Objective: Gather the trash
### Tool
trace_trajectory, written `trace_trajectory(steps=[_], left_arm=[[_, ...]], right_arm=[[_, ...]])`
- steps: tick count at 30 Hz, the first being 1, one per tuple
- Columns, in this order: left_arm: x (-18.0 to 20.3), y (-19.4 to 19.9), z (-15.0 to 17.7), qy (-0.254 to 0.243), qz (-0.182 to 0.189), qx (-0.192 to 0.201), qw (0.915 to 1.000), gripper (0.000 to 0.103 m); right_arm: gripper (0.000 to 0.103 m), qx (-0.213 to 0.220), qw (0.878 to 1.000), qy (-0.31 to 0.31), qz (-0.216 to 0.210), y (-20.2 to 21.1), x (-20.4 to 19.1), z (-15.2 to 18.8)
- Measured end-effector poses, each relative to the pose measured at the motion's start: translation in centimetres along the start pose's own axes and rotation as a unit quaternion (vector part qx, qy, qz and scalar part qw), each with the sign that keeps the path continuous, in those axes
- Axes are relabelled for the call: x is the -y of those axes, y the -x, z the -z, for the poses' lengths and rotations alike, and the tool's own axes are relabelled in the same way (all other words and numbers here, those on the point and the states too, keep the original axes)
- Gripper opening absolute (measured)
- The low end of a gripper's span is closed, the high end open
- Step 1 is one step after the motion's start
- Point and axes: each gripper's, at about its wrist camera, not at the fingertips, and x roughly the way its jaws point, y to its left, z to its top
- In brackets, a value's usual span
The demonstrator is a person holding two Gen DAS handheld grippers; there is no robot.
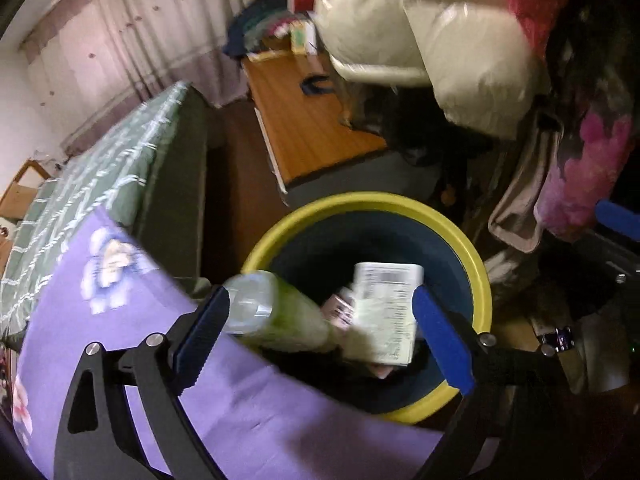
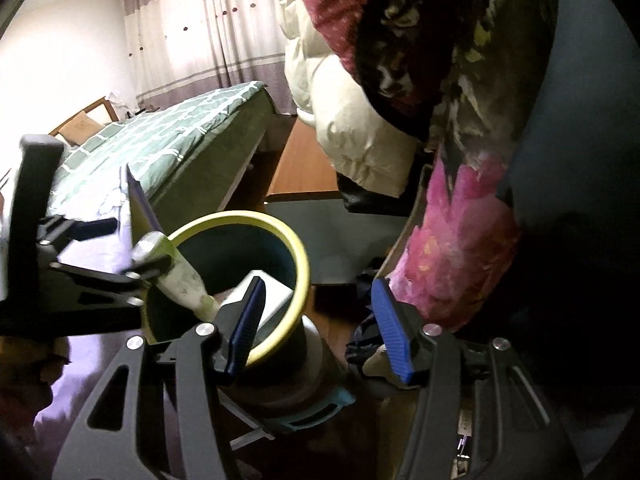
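Over the bin (image 1: 472, 264), at the foot of the bed, I hold both of my tools. One bin stands there, dark inside with a yellow rim, and I count three pieces of trash at it: one clear plastic bottle (image 1: 276, 312) with a pale green label, one white carton (image 1: 386, 312) with a barcode, and one small pinkish packet (image 1: 340, 308) tucked under the carton. The bottle lies tilted across the near rim, its neck pointing down into the bin; the carton leans against the inner wall.

My left gripper (image 1: 320, 332) has its two blue pads spread wide. The bottle sits between them just beside the left pad, and I cannot tell whether it touches that pad; the right pad stands clear of it, in front of the carton's edge. My right gripper (image 2: 324, 328) also has two blue pads, standing apart with nothing between them. In the right wrist view its left pad overlaps the bin's near rim and its right pad hangs outside the bin.

Room to move is tight. A purple flowered sheet (image 1: 248, 404) comes up to the bin on one side, with the green checked bedspread (image 1: 100, 184) beyond it. On the other side one cream puffy coat (image 1: 420, 40) and one pink flowered garment (image 2: 460, 232) hang close above the rim. One wooden desk (image 1: 316, 120) stands behind, with a strip of dark floor between it and the bed.
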Motion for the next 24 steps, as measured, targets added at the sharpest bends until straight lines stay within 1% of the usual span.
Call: trace_trajectory(steps=[2,4,6,9,11,12,13,15,17,20,23,24], left_arm=[[-1.1,2.0,0.5,0.01,-0.013,0.022,0.9996,0.098],[-2.9,5.0,1.5,0.03,-0.032,0.051,0.9977,0.098],[-4.6,7.7,2.7,0.052,-0.049,0.073,0.9948,0.098],[-7.2,11.9,5.0,0.088,-0.078,0.102,0.9878,0.098],[-8.7,14.7,6.8,0.11,-0.099,0.122,0.9813,0.098],[-9.6,16.4,8.2,0.122,-0.116,0.134,0.9764,0.098],[-10.1,17.5,9.0,0.13,-0.128,0.139,0.9733,0.098],[-11.5,19.9,11.2,0.156,-0.156,0.148,0.9642,0.098],[-12.6,21.8,13.4,0.184,-0.173,0.147,0.9564,0.098],[-13.6,23.8,16.5,0.217,-0.197,0.137,0.9462,0.098],[-14.5,26.1,19.8,0.25,-0.225,0.131,0.9326,0.098],[-14.8,27.2,21.0,0.263,-0.234,0.133,0.9267,0.098]], right_arm=[[0.053,0.001,1.0,0.003,-0.008,0.3,-0.4,0.1],[0.054,0.002,1.0,0.008,-0.017,0.5,-1.1,0.1],[0.056,0.004,1.0,0.013,-0.026,0.7,-1.8,0.0],[0.057,0.009,0.999,0.022,-0.04,1.3,-3.1,0.0],[0.058,0.013,0.998,0.03,-0.052,1.7,-4.1,0.0],[0.059,0.015,0.998,0.033,-0.055,1.9,-4.5,0.1],[0.06,0.017,0.997,0.038,-0.061,2.1,-5.1,0.0],[0.062,0.023,0.996,0.048,-0.072,2.7,-6.2,0.0],[0.062,0.03,0.995,0.057,-0.081,3.2,-7.1,0.0],[0.063,0.039,0.992,0.068,-0.095,4.2,-8.4,-0.2],[0.064,0.051,0.989,0.085,-0.108,5.3,-9.9,-0.1],[0.065,0.055,0.988,0.089,-0.11,5.7,-10.2,-0.1]])
